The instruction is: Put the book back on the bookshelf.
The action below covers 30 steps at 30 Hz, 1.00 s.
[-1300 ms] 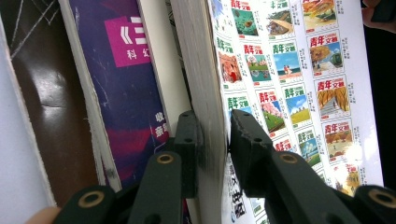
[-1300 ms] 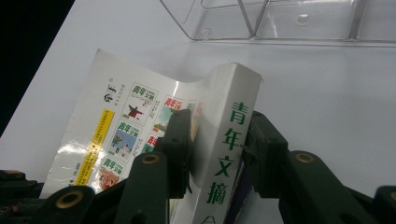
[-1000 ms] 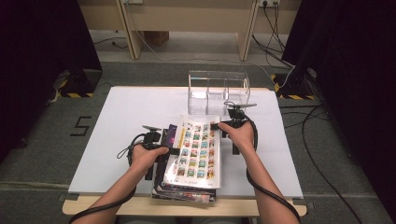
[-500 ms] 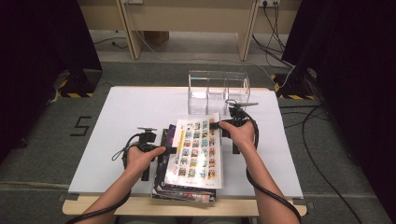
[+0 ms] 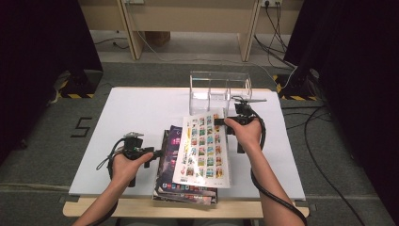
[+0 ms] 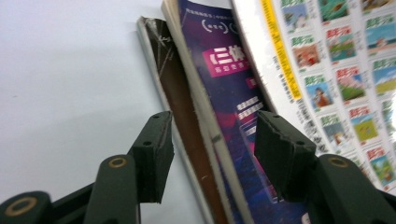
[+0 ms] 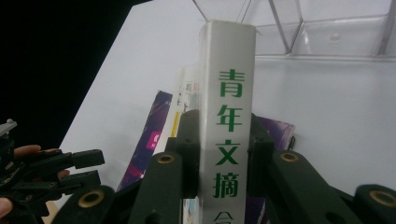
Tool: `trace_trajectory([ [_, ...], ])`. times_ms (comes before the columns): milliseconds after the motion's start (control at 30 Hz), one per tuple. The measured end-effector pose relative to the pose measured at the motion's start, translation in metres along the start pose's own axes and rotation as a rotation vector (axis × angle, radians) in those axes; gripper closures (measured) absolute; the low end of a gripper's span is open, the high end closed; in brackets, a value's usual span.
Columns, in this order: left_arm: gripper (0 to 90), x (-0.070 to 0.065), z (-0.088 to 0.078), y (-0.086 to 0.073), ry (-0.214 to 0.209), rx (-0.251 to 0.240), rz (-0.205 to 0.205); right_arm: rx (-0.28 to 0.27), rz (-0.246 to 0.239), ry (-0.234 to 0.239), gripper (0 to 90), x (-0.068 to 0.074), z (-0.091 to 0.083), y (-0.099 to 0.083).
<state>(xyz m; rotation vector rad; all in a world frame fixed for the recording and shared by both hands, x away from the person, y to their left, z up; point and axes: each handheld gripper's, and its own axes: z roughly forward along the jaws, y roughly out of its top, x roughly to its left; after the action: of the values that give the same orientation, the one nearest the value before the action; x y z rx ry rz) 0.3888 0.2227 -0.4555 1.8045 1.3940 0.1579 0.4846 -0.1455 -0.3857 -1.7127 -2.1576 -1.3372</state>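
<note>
The right gripper [image 7: 222,154] is closed on the white spine of a book [image 7: 227,121], its two black jaws pressed to either side of the spine, which carries green characters. In the high view this right gripper [image 5: 225,121] holds the book [image 5: 203,147] by its far right edge, so that the cover, printed with rows of small coloured pictures, faces up and the book lies tilted over a stack [image 5: 176,186] of magazines at the near edge of the white table [image 5: 141,108]. The book's near end rests over the stack.

The left gripper [image 6: 212,149] is open, its jaws spread apart beside the left edge of the stack [image 6: 196,140], one jaw over bare table, the other over a purple cover [image 6: 233,70]. No contact with the stack can be confirmed. In the high view the left gripper [image 5: 153,153] sits just left of the stack, held low over the table by the left hand [image 5: 123,167]. The right hand [image 5: 244,133] grips its tool farther back.

Beyond the book, a clear plastic rack [image 5: 219,89] with upright dividers stands at the far side of the table. Its dividers [image 7: 299,28] show just behind the spine in the right gripper view.
</note>
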Motion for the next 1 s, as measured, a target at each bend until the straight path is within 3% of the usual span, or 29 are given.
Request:
trace_trajectory([
  [400, 43.0, 0.013, -0.011, -0.018, 0.061, -0.06, 0.021, -0.067, -0.044, -0.041, 73.4, 0.009, -0.021, 0.005],
  [700, 42.7, 0.023, -0.014, -0.03, 0.07, -0.075, -0.013, -0.102, -0.055, -0.065, 73.5, 0.012, -0.032, 0.008],
  [1000, 42.4, 0.022, -0.013, -0.03, 0.074, -0.08, -0.002, -0.142, -0.069, -0.086, 73.5, 0.013, -0.041, 0.01],
])
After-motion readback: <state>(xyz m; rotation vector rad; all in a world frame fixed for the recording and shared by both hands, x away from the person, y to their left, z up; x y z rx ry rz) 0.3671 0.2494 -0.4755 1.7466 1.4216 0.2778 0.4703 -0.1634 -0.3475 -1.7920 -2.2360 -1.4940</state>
